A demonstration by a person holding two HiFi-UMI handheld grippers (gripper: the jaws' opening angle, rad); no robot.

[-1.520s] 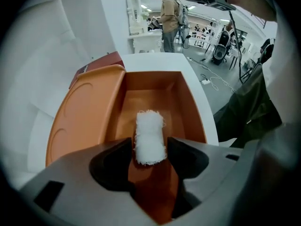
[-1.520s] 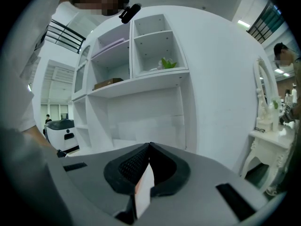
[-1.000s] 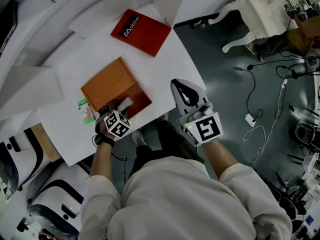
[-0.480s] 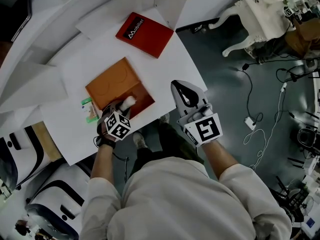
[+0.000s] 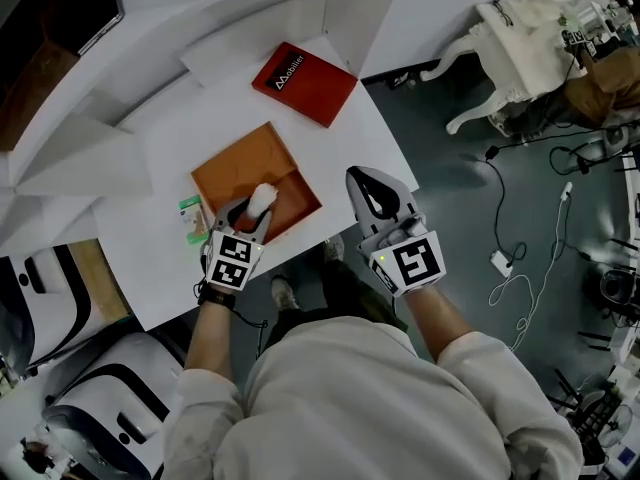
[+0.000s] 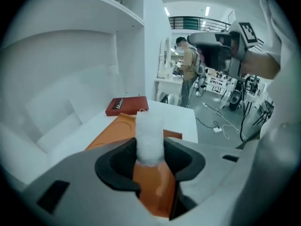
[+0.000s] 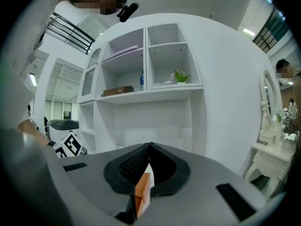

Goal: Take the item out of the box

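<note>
Nearest, the pale sleeves of a person, one gripper in each hand. Left gripper point(image 5: 252, 213) point(image 6: 149, 154) at the near edge of the white desk point(image 5: 160, 138), clamped on a white fluffy cylinder point(image 5: 263, 197) point(image 6: 149, 135), one pad tight against each side, most of the soft body upright and proud of the gripper. Held over the deeper, darker near-right half of an open orange cardboard box point(image 5: 240, 163) point(image 6: 114, 129). Contact between the cylinder's lower end and the box: impossible to tell.

Right gripper point(image 5: 368, 180) point(image 7: 148, 147) to the right of the box, off the desk's near-right edge and above the grey floor point(image 5: 470, 208), shut tip to tip, with a thin orange-and-white slip point(image 7: 141, 192) pinched low down between the pads.

Just left of the box, flat on the desk, a small green-and-white packet point(image 5: 192, 218).

Farther back, near the desk's far-right corner and well apart from the orange box, a flat red box with white lettering point(image 5: 305, 83) point(image 6: 126, 106).

On the floor to the right, loose black and white cables point(image 5: 510, 258).

Farthest, in the right gripper view, white wall shelves point(image 7: 155, 93) with a brown carton point(image 7: 117, 91), a blue bottle point(image 7: 141, 81) and a small green plant point(image 7: 181, 76).
</note>
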